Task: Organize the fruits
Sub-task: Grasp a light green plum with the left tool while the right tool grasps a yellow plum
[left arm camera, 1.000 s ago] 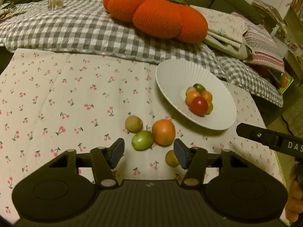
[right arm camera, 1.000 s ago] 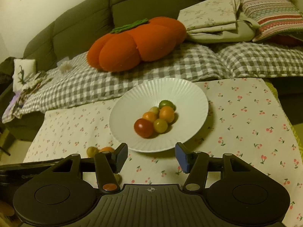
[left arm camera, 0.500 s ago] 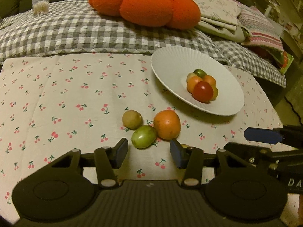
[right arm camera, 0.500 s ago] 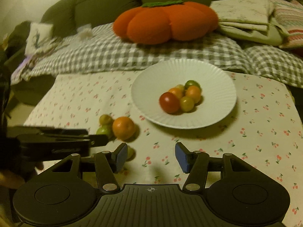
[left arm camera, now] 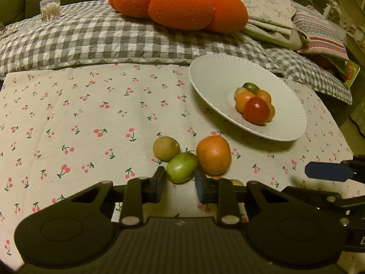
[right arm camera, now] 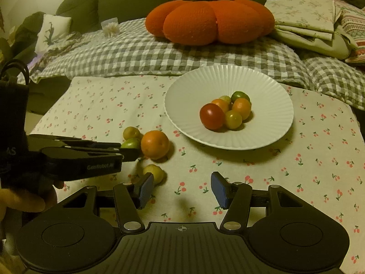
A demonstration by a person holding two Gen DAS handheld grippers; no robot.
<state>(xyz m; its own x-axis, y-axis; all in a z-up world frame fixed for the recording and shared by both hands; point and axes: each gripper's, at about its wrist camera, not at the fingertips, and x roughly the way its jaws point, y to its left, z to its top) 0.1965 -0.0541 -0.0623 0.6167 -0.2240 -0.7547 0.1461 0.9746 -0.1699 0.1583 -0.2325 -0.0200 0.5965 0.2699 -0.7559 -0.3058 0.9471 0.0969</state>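
Note:
A white ribbed plate [left arm camera: 209,80] [right arm camera: 269,86] holds several small fruits, a red tomato [left arm camera: 256,110] [right arm camera: 211,116] in front. On the cherry-print cloth lie a green tomato [left arm camera: 181,167] [right arm camera: 130,143], an orange [left arm camera: 213,154] [right arm camera: 155,144], a brownish fruit [left arm camera: 166,148] [right arm camera: 131,133] and a small yellow fruit [right arm camera: 153,171]. My left gripper [left arm camera: 179,183] is open, its fingertips either side of the green tomato's near end. My right gripper [right arm camera: 180,188] is open and empty, over the cloth just right of the yellow fruit.
An orange pumpkin cushion [right arm camera: 209,20] lies on a grey checked blanket [left arm camera: 91,38] behind the cloth. Folded linens [right arm camera: 305,20] are at the back right. A toothpick holder [left arm camera: 50,8] stands at the back left. The table's edge falls off at right.
My left gripper has moved forward to the green tomato and its jaws have narrowed. My right gripper has swung left and down toward the loose fruits.

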